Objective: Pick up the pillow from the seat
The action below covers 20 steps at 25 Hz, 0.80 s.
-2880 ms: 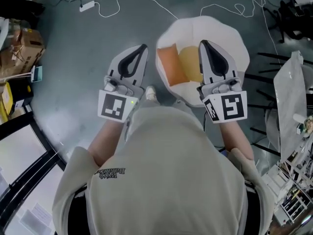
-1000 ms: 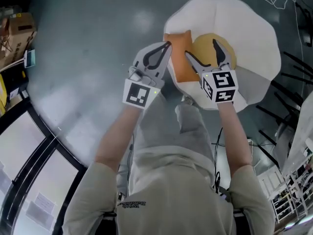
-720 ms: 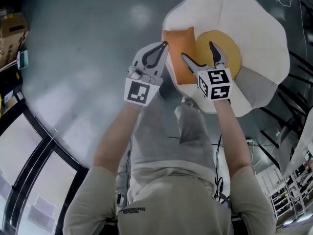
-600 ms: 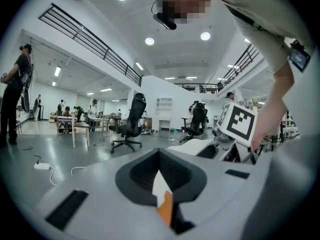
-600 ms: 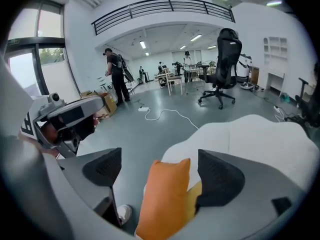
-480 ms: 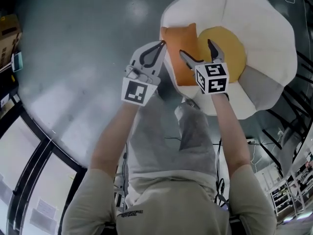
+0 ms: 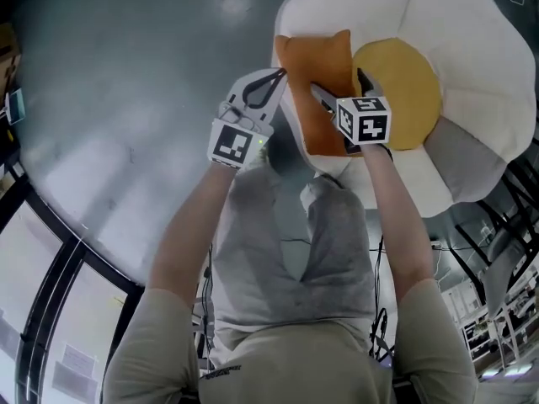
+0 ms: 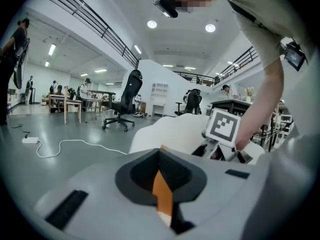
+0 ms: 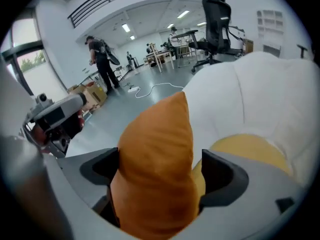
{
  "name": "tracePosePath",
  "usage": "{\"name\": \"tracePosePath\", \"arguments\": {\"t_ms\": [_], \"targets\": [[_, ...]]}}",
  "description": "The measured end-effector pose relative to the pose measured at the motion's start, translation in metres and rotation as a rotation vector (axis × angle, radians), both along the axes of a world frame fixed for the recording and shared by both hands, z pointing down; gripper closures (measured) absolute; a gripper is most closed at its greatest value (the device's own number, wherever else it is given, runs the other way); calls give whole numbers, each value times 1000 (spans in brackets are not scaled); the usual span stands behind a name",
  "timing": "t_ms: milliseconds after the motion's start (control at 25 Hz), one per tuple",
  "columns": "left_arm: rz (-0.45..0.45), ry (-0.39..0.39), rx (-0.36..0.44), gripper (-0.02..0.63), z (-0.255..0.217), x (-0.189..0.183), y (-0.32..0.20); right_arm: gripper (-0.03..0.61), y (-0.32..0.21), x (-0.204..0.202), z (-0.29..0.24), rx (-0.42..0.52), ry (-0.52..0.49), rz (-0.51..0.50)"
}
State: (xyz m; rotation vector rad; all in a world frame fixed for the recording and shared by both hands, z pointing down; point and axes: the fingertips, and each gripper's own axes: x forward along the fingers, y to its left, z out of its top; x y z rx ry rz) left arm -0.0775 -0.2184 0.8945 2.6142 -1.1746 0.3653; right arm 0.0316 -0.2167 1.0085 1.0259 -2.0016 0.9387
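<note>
Reaching down to the white seat, we bring both tools to the orange pillow. It stands on edge on the part of the seat nearest our tools, with the yellow pad just beyond it from the right tool. The right gripper points steeply down over the pillow. Its jaws have just been opening and stand spread wide, with the pillow's upper edge between them. The pillow brushes one jaw and is clear of the other, so nothing is gripped yet. The left gripper sits just beside its partner, jaws pressed together and empty. Its tip is at the pillow's outer side, and a sliver of orange shows beyond the slit.

We judge the step in hand to be seating the right jaws for the grab. Done well, that means centring the pillow between both pads and sinking far enough to take a thick fold, not the thin corner. We should close firmly, since soft stuffing gives, and lift straight up off the seat. The left tool could steady the outer side.
</note>
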Motion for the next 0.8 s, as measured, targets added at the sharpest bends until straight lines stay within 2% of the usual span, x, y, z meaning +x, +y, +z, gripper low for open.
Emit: {"name": "tracePosePath", "arguments": {"t_ms": [160,360,400,480,560,680,800], "targets": [[-6,-8,-20,604,22,-3,2,65,3,-12,20,-71,-112,75],[-8,-22,-38,604,29,-2,8,68,2,-16,33,-115,-111,66],[-1,-32,-33,604,27,-4,9,93,2,-16,32,-121,-108,63],[21,-58,-16,604,23,-7,13,188,7,-17,27,-123,-102,52],[29,-71,-9,604,14,-8,17,254,15,-16,21,-119,-100,36],[22,-60,-10,604,-8,-7,18,289,22,-11,3,-95,-95,37],[21,-55,5,604,-40,-4,18,293,27,-3,-35,-32,-72,55]]}}
